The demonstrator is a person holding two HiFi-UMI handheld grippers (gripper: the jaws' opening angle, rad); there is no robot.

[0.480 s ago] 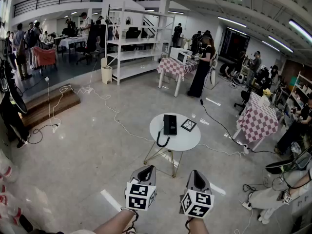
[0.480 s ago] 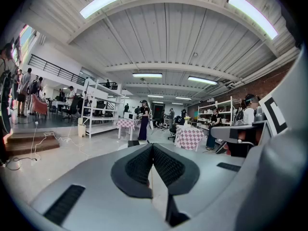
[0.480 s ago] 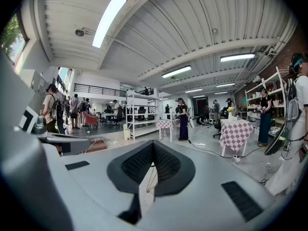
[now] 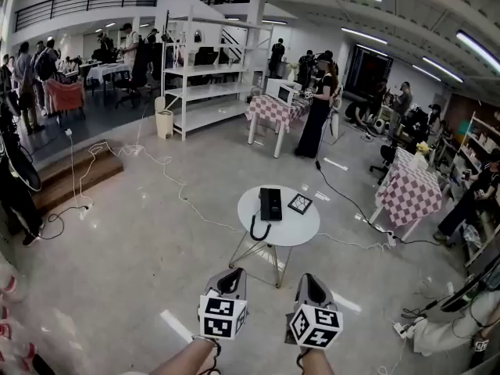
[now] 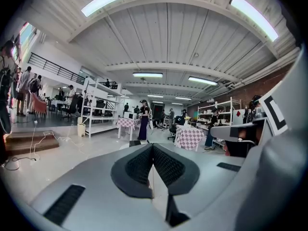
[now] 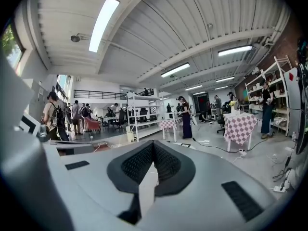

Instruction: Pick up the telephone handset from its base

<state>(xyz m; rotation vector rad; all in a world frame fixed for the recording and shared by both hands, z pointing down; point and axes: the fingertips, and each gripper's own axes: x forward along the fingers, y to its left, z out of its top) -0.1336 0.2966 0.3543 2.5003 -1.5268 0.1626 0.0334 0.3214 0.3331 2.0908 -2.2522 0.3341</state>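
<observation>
A black telephone [image 4: 270, 203] with its handset resting on the base lies on a small round white table [image 4: 289, 229]. Its curly cord [image 4: 257, 227] hangs over the table's near edge. Both grippers are well short of the table, side by side at the bottom of the head view. My left gripper [image 4: 232, 274] is shut with nothing in it, and its pads meet in the left gripper view [image 5: 153, 146]. My right gripper [image 4: 310, 279] is also shut and empty, pads together in the right gripper view [image 6: 154, 144].
A black-and-white square tile [image 4: 300, 203] lies on the table right of the phone. Cables [image 4: 181, 192] trail over the glossy floor. A checkered table [image 4: 410, 194] stands to the right, white shelving [image 4: 207, 76] and several people at the back.
Almost nothing: the head view has shifted a little, and both grippers stay side by side and shut, short of the table.
</observation>
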